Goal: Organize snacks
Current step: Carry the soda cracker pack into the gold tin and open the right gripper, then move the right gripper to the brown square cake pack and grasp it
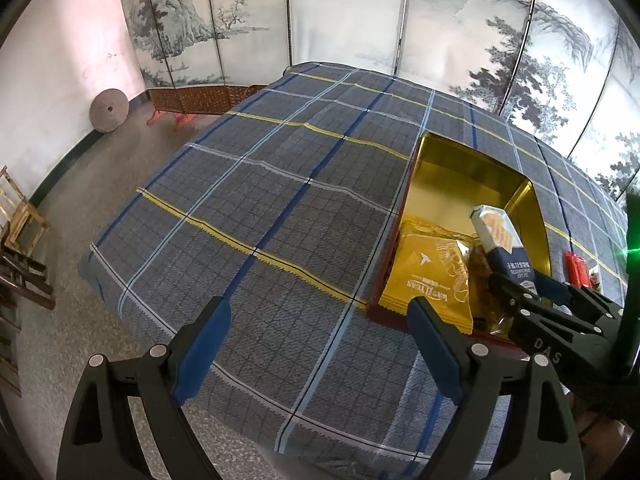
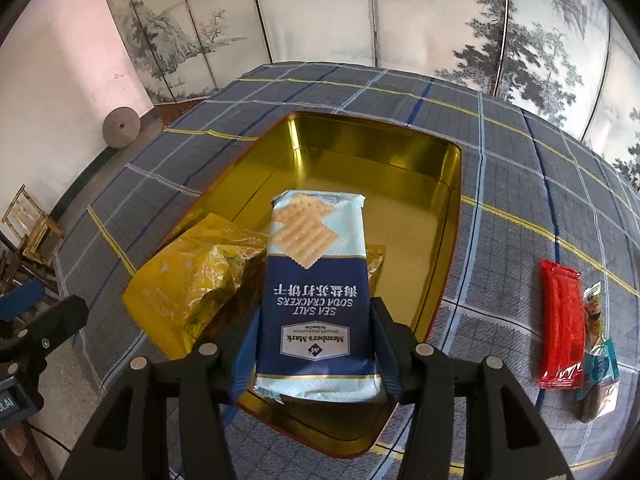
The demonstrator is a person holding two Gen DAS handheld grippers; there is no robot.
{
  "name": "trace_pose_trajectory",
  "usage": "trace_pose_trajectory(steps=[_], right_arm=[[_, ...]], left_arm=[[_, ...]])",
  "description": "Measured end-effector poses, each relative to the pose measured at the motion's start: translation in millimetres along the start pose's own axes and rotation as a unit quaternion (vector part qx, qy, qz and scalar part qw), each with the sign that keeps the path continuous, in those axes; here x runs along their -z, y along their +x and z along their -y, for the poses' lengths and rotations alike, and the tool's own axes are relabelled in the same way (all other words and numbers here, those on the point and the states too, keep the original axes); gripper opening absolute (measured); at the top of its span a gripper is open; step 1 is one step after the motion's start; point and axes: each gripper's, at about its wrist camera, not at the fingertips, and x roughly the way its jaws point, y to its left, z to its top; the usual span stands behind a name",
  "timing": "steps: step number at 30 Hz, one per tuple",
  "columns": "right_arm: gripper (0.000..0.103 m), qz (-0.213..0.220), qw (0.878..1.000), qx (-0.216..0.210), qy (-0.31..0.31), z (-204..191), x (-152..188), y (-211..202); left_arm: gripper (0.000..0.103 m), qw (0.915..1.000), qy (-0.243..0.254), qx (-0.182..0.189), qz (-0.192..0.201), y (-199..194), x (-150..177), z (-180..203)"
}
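The right tongs (image 2: 314,350) are closed on the lower end of a cracker pack (image 2: 316,292), which is held just above a gold tin (image 2: 448,216), its far end pointing into the tin. The left tongs (image 1: 316,344) are open and empty, held over bare cloth beside the tin's near corner.

The pack is best lowered flat onto the free floor of the tin, clear of the yellow bag (image 2: 192,288), and released only once it is resting, so that it is not dropped on edge. The crackers are probably brittle, so a light squeeze would be wise.

The pack is a flat rectangle in glossy blue and pale film with crimped ends. The tin is a shallow rounded rectangle, mirror-gold inside with a red outer rim. The yellow bag is crinkled foil, leaning across the tin's near left edge.

On the desk (image 2: 520,168), covered in checked grey-blue cloth, a red packet (image 2: 562,324) and a teal packet (image 2: 598,352) lie to the right, well apart from the tin.
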Motion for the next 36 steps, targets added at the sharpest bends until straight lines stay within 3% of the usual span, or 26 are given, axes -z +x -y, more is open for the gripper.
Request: trace_pose_trajectory(steps=[9,13,22,29,36], right_arm=[[0.058,0.006,1.000,-0.004,-0.016,1,1,-10],[0.065,0.017,1.000,-0.006,-0.022,1,1,-20],[0.065,0.058,0.998,-0.007,-0.014,31,3,-56],[0.065,0.059,0.996,0.059,0.020,100,19,-73],[0.065,0.034,0.989,0.134,0.058,172,60,-87]], left_arm=[[0.088,1.0000,0.004,0.002,0.000,-1,1,5],[0.088,1.0000,0.006,0.003,-0.001,-1,2,9],[0.088,0.9999,0.007,0.008,0.003,-3,1,17],[0.088,0.9996,0.023,0.016,0.006,-7,0,33],[0.088,0.9986,0.042,0.030,0.012,-13,-3,55]])
